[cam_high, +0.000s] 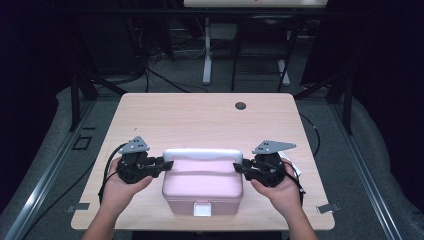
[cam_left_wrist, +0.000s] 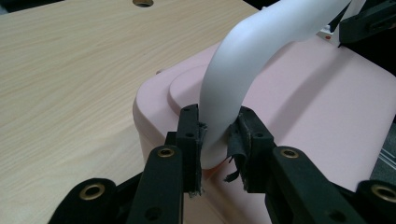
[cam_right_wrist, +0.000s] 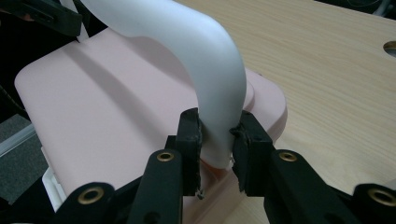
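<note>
Hand-held grippers, left (cam_high: 166, 163) and right (cam_high: 237, 166), each clamp an end of the white handle (cam_high: 202, 154); uneven lifting could tip the pink box (cam_high: 202, 187) or slip the smooth handle free.

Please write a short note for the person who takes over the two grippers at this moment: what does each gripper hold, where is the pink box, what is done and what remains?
Left gripper: shut on the left foot of the white handle.
Right gripper: shut on the handle's right foot.
Pink box: rests on the table, near the front edge, lid closed, white latch facing the person.
Done: both ends of the handle are gripped.
Left: probably lift or move the box; it is not yet off the table.
</note>
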